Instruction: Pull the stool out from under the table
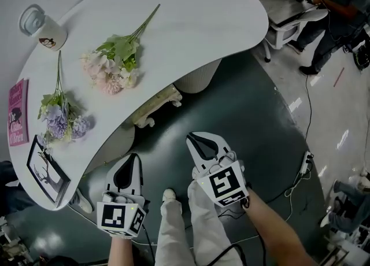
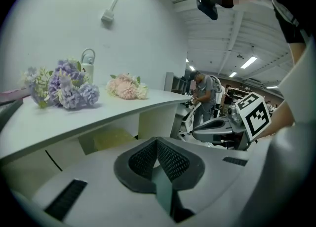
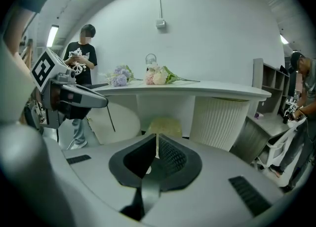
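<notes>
The stool (image 1: 155, 106) is cream with carved legs and stands tucked under the front edge of the white curved table (image 1: 208, 22). Its yellowish seat (image 3: 163, 125) shows straight ahead in the right gripper view, and more to the left (image 2: 112, 137) in the left gripper view. Both grippers hang in the air short of the stool, pointing toward it. My left gripper (image 1: 132, 158) is shut with nothing in it. To its right, my right gripper (image 1: 197, 139) is also shut and empty. The jaws meet in both gripper views (image 2: 157, 143) (image 3: 157, 140).
On the table lie two flower bunches (image 1: 118, 56), a mug (image 1: 51, 33), a book (image 1: 17, 111) and a picture frame (image 1: 46, 169). A ribbed pedestal (image 1: 198, 77) stands right of the stool. Cables and a power strip (image 1: 304, 163) lie on the floor at right. People stand behind.
</notes>
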`<state>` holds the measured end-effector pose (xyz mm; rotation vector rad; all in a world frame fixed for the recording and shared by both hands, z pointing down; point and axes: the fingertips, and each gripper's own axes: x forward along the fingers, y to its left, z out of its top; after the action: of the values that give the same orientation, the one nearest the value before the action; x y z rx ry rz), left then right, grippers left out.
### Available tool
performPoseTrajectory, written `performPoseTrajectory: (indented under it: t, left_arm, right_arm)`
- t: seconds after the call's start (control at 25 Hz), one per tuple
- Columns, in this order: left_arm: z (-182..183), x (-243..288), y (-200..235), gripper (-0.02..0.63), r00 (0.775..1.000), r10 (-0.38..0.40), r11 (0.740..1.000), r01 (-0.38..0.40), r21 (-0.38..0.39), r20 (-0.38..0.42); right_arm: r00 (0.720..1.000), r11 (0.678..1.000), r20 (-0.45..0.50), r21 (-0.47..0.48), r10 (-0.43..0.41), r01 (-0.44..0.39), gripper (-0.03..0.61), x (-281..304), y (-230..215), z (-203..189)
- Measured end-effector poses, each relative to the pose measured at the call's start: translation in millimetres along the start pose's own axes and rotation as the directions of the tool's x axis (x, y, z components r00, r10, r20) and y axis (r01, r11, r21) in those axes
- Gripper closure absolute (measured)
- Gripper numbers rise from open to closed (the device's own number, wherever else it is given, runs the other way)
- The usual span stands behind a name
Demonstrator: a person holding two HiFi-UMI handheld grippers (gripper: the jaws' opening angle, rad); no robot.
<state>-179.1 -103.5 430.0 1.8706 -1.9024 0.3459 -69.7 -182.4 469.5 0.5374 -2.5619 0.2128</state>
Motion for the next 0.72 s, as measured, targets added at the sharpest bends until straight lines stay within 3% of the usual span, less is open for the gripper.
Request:
performPoseTrajectory:
  t: [0.52, 0.72]
  left_arm:
    - [-68, 65, 33, 0.595, 0.996, 0.059, 0.998, -0.059, -0.004, -0.063]
    - [-100, 91, 54, 0.51, 0.99, 0.082, 0.993, -0.091, -0.073, -0.116]
  right_arm:
    - [0.993, 0.999, -0.109, 0.033, 0.039, -0.035, 0.534, 98, -25, -75]
    - [0.988, 0.996, -0.146, 0.076, 0.05, -0.039, 0.407, 138, -40, -96]
